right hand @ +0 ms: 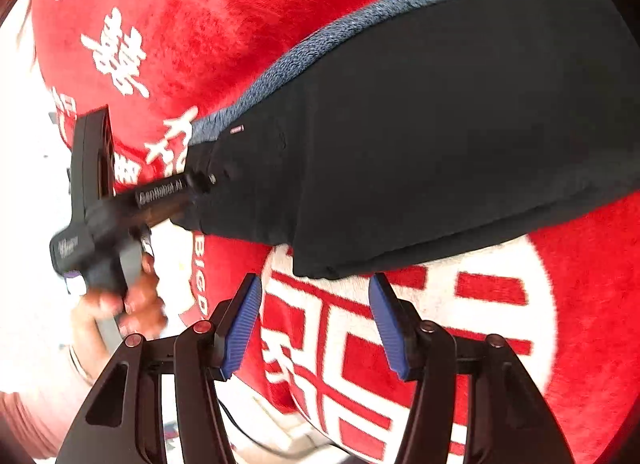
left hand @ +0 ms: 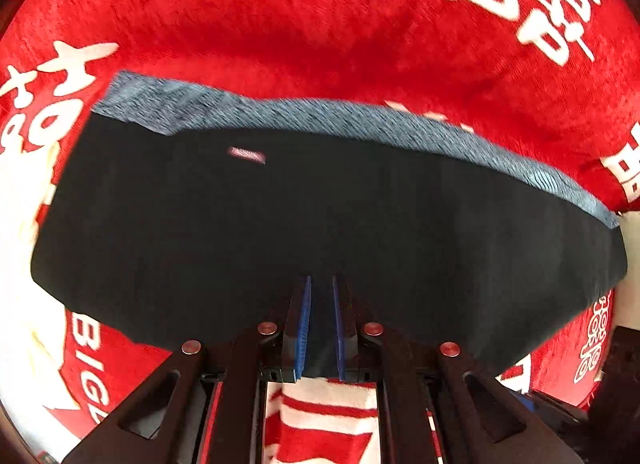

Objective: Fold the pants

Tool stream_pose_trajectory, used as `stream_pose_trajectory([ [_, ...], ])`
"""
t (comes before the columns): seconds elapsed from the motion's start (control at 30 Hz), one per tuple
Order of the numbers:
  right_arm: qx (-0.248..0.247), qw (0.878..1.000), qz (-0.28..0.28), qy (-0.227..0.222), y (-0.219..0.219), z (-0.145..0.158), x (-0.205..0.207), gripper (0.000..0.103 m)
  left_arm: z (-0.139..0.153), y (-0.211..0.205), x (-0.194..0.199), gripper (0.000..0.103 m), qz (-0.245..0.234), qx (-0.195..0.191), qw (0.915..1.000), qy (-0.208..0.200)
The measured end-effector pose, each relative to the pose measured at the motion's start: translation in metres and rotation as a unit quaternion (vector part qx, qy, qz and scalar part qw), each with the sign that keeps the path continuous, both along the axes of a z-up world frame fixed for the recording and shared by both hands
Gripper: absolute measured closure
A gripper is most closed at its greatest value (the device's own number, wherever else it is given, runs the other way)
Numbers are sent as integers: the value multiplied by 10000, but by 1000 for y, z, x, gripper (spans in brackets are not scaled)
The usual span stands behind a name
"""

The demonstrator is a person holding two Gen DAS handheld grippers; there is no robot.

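The black pants (left hand: 320,215) lie folded on a red blanket, with a grey-blue inner lining (left hand: 360,119) showing along the far edge. My left gripper (left hand: 321,284) is shut on the near edge of the pants, its blue pads (left hand: 304,328) pinching the cloth. In the right wrist view the pants (right hand: 440,123) stretch from the left gripper (right hand: 200,183), which grips their left end, up to the right. My right gripper (right hand: 316,284) is open and empty, just below the pants' near edge.
A red plush blanket (left hand: 320,23) with white characters covers the surface under the pants. A white circle with red pattern (right hand: 400,324) lies below my right gripper. The person's hand (right hand: 132,300) holds the left gripper handle.
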State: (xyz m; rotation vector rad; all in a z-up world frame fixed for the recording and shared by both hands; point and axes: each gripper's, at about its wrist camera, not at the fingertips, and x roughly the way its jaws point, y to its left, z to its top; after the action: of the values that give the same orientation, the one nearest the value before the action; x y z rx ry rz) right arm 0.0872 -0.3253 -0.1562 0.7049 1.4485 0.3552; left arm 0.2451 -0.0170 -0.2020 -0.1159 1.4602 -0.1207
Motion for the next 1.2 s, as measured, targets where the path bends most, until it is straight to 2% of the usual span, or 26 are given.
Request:
stream_pose_trajectory([
  [0.17,402,9974,-602,45,-1,-15,7,50,-1,-10,4,91,-174,85,9998,-9],
  [0.23,462,9949,-875,217,-3,-21,10,74,2,-14,5,91,-252,119,9996,-9],
  [0.27,419,9942,-961,255,-4,-20,14,95,5,-17,6,91,-324,143,9994,-25],
  [0.33,371,9950,-921,77,-2,-9,16,95,14,-23,6,91,-482,147,9987,-91],
  [0.4,14,9981,-588,-181,9,7,12,96,17,-37,1,91,-713,115,9973,-153],
  [0.57,-38,9972,-665,331,10,-22,-5,97,-6,-72,-17,91,-1086,90,9940,62],
  [0.63,-171,9970,-625,415,4,-21,-9,96,-14,-83,-27,91,-1204,349,9921,-44],
  [0.67,-249,9971,-576,420,-1,-17,-11,96,-13,-88,-32,91,-1296,528,9897,-283],
  [0.73,-508,9970,-502,292,-18,0,-13,96,-13,-96,-36,91,-1429,765,9856,-474],
  [0.83,-1053,9935,-406,-141,-43,26,-3,96,-12,-97,-38,91,-1403,811,9855,-511],
  [0.93,-1469,9872,-340,-529,-67,42,23,83,-14,-101,-34,91,-1404,845,9853,-482],
  [0.97,-1591,9851,-293,-589,-73,43,34,76,-13,-101,-34,91,-1416,874,9848,-488],
  [1.0,-1714,9831,-217,-606,-77,40,42,75,-13,-102,-34,91,-1422,904,9844,-498],
  [1.1,-2288,9731,-69,-271,-95,20,57,79,-11,-106,-39,91,-1402,1010,9837,-504],
  [1.2,-2442,9687,-352,-287,-131,18,57,82,-13,-109,-37,91,-1374,1128,9831,-445],
])
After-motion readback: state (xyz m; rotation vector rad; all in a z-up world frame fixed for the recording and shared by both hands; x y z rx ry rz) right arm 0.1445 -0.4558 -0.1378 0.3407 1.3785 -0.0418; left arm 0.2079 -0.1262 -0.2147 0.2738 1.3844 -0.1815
